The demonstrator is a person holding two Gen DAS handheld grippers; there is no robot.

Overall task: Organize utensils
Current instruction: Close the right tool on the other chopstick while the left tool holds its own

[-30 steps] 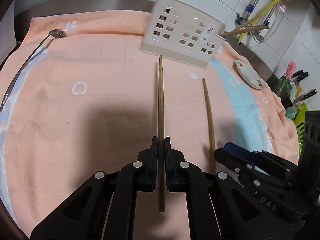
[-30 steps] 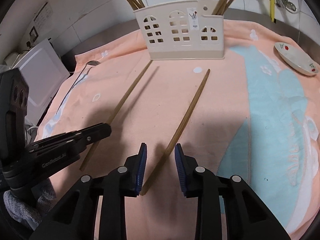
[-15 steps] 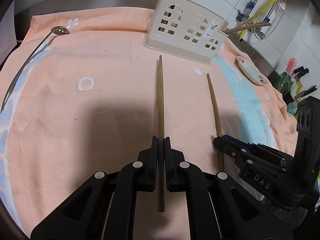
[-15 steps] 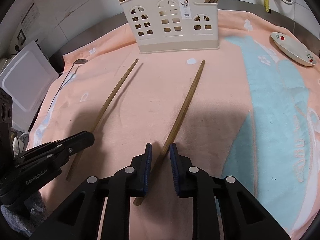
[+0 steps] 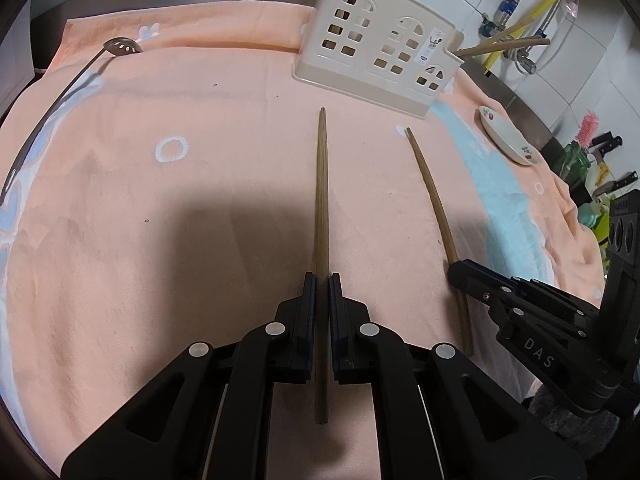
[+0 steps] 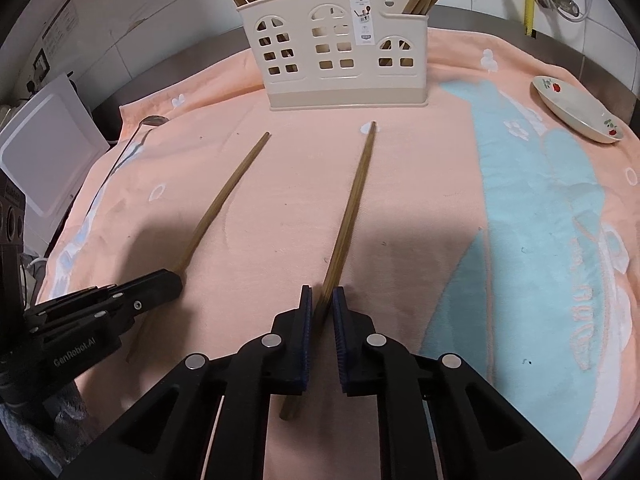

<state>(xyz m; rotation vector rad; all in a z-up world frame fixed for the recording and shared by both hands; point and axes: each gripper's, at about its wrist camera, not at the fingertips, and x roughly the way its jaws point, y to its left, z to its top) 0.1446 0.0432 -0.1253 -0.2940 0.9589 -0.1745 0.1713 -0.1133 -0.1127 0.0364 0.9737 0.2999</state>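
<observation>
Two long wooden chopsticks lie on the peach towel (image 5: 200, 220), tips toward a cream plastic utensil holder (image 5: 380, 52) that has several chopsticks standing in it. My left gripper (image 5: 322, 280) is shut on the left chopstick (image 5: 321, 200) near its thick end. My right gripper (image 6: 320, 300) is shut on the right chopstick (image 6: 352, 208), also near its thick end. In the right wrist view the holder (image 6: 344, 60) stands straight ahead, and the left chopstick (image 6: 224, 196) runs to the left gripper (image 6: 160, 284).
A slotted metal ladle (image 5: 60, 92) lies along the towel's left edge. A small white dish with red flowers (image 5: 508, 136) sits at the right. Knives and a brush (image 5: 592, 140) stand beyond the right edge. A white board (image 6: 40, 148) leans at far left.
My right gripper has closed on the right chopstick, having straddled it open a second ago. Both grippers have drawn back a little from the holder. The left gripper stays shut on its chopstick.
</observation>
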